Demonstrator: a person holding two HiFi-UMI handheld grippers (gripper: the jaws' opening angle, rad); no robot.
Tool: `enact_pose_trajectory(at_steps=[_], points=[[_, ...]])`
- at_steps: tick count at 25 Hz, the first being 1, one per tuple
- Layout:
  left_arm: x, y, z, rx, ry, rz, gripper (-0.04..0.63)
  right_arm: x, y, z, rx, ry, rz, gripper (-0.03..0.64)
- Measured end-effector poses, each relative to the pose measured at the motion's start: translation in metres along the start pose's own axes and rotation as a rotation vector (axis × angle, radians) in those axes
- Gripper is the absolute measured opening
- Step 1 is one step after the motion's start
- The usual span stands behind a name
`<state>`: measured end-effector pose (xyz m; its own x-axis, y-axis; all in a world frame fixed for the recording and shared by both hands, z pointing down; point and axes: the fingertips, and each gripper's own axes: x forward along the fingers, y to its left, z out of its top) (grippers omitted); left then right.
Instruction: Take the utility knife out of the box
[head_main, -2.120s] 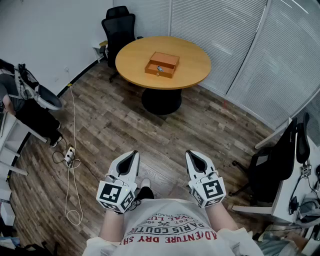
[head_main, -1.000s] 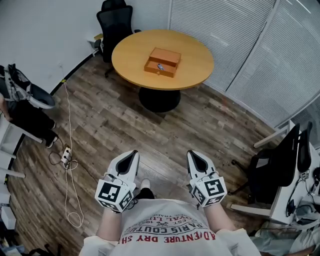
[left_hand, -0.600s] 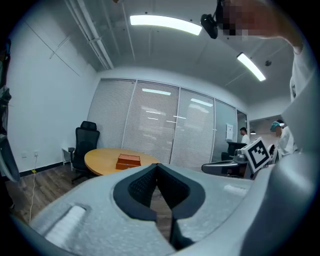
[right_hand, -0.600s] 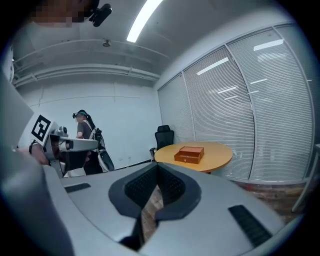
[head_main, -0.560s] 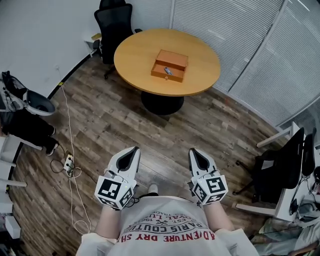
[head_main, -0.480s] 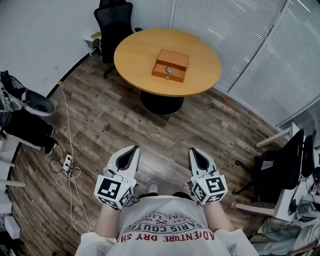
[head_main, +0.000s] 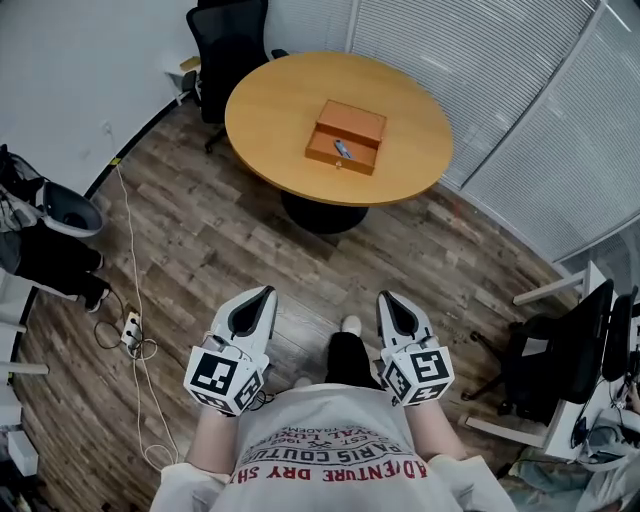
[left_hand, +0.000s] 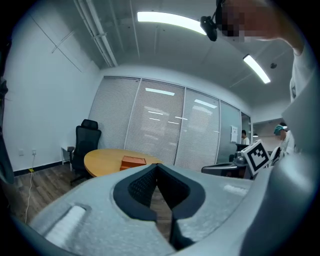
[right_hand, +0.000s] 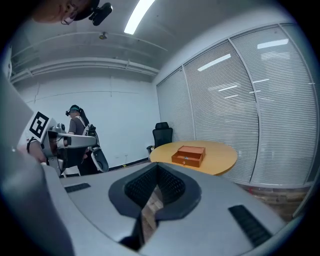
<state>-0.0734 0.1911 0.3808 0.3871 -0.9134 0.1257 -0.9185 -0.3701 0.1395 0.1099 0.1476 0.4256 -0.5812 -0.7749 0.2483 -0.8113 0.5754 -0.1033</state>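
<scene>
An orange wooden box (head_main: 346, 137) stands open on the round wooden table (head_main: 280, 110) far ahead of me. A small grey-blue utility knife (head_main: 343, 150) lies in its front compartment. Both grippers are held low in front of my chest, far short of the table. My left gripper (head_main: 266, 293) is shut with nothing in it, and so is my right gripper (head_main: 385, 298). In the left gripper view the box (left_hand: 132, 161) shows small beyond the shut left gripper (left_hand: 156, 166). The right gripper view has the box (right_hand: 189, 154) on the table (right_hand: 220, 160) past the right gripper (right_hand: 158, 166).
A black office chair (head_main: 228, 30) stands behind the table. A cable and power strip (head_main: 130, 330) lie on the wooden floor at left. Another black chair (head_main: 560, 340) and a desk are at right. A person (right_hand: 76, 131) stands at left in the right gripper view.
I have walked towards the table: it and the box sit nearer and larger in the head view. Both grippers stay shut in front of me.
</scene>
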Motion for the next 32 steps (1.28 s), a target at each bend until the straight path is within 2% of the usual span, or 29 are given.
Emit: enact_pose_trajectory(at_steps=[5, 13, 19, 23, 27, 32], points=[[0.056, 0.019, 0.012, 0.011, -0.011, 0.055, -0.005, 0.054, -0.044, 0.02, -0.014, -0.008, 0.046, 0.006], [0.17, 0.031, 0.043, 0.023, -0.03, 0.127, -0.005, 0.137, -0.138, 0.072, -0.05, -0.023, 0.125, 0.006], [0.245, 0.036, 0.052, 0.039, -0.03, 0.162, -0.005, 0.191, -0.2, 0.082, -0.031, 0.001, 0.163, 0.006], [0.285, 0.039, 0.044, 0.044, 0.012, 0.162, -0.005, 0.217, -0.232, 0.077, -0.011, 0.025, 0.172, 0.006], [0.308, 0.062, 0.045, 0.037, 0.026, 0.162, -0.005, 0.245, -0.242, 0.076, 0.007, 0.048, 0.162, 0.006], [0.345, 0.1, 0.047, 0.032, 0.037, 0.104, -0.005, 0.284, -0.248, 0.075, 0.024, 0.066, 0.113, 0.006]])
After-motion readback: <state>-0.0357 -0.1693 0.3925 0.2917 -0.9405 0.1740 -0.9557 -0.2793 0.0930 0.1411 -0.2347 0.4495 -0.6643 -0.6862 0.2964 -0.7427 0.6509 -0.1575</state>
